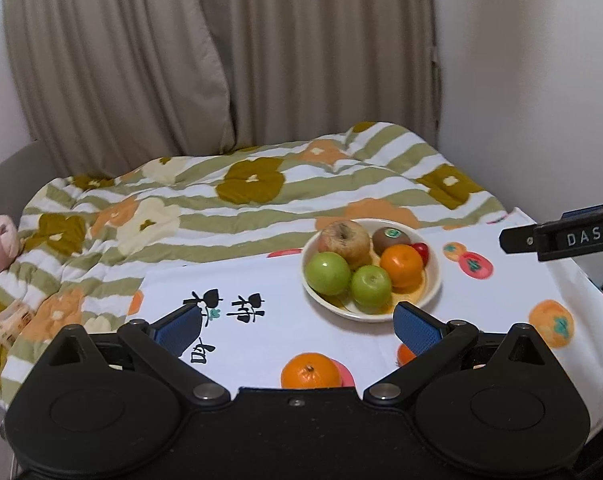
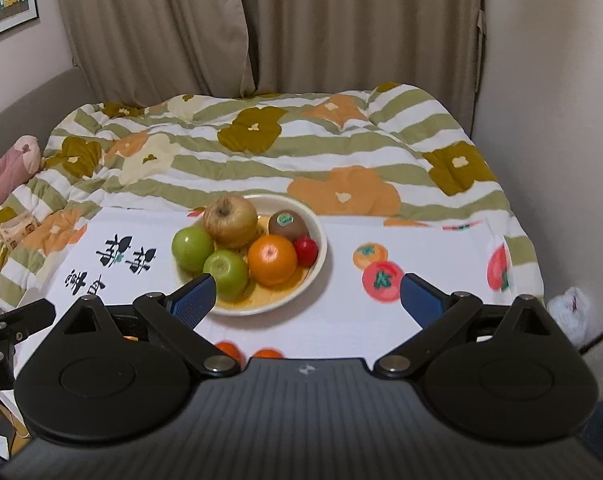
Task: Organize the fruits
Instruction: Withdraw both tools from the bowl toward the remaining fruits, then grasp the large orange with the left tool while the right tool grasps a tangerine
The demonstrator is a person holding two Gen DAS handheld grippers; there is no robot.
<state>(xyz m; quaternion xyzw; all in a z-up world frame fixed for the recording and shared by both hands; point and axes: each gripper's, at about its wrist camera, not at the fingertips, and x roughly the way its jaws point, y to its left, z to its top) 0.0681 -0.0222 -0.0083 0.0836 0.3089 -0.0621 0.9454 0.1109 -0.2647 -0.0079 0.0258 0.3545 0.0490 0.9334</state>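
A bed quilt (image 1: pixel 237 200) with green stripes and big flowers fills the far half of both views, running back to the curtain (image 1: pixel 221 52) at 12 o'clock and a bare wall (image 1: pixel 541 80) at 3 o'clock. A white cloth (image 1: pixel 481 300) printed with persimmons and black characters lies over its near part; the cloth's far edge crosses just behind the bowl (image 1: pixel 435 280), and open cloth spreads at 3 and 9 o'clock of it. The cream bowl holds a wrinkled apple (image 1: pixel 343 240), two green apples (image 1: pixel 327 272), a kiwi (image 1: pixel 391 238), an orange (image 1: pixel 401 266) and a small red fruit (image 1: pixel 421 250), packed touching. A loose orange (image 1: pixel 311 370) sits on the cloth at 6 o'clock of the bowl, apart from it. The left gripper (image 1: pixel 297 326) is spread wide and empty, above the loose orange. The right gripper (image 2: pixel 305 300) is also wide and empty, its left pad overlapping the bowl's near rim in the view.
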